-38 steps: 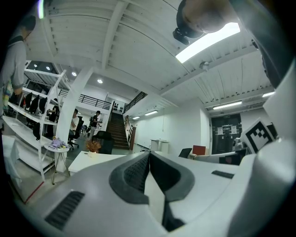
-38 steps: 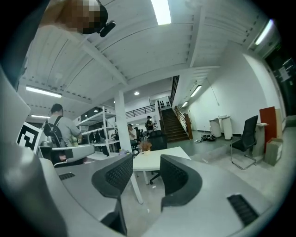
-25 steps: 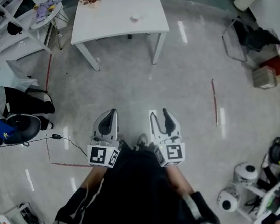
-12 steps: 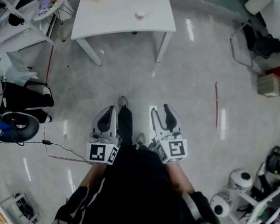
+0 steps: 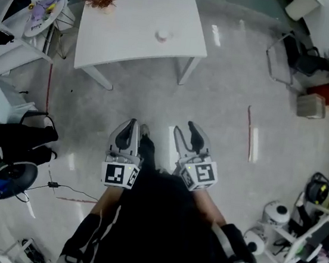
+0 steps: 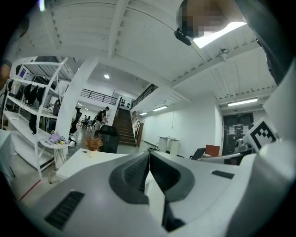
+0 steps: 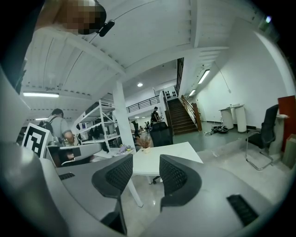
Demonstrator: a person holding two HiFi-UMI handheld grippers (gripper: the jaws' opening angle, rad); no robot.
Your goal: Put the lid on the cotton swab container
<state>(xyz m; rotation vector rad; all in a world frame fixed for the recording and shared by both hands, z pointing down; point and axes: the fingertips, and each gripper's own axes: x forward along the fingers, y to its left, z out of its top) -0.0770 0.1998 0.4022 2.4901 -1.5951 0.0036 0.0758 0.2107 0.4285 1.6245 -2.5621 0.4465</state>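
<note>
Head view: your left gripper (image 5: 131, 125) and right gripper (image 5: 184, 129) point forward over the glossy floor (image 5: 228, 106) toward the white rectangular desk (image 5: 130, 30). The left's ribbed fingers are pressed together, the right's spread and empty.

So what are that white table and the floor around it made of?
The table looks like smooth white laminate or painted board: its top is flat, even and matte. The floor looks like polished grey concrete or stone: it is speckled, with bright streaks of reflected light.
</note>
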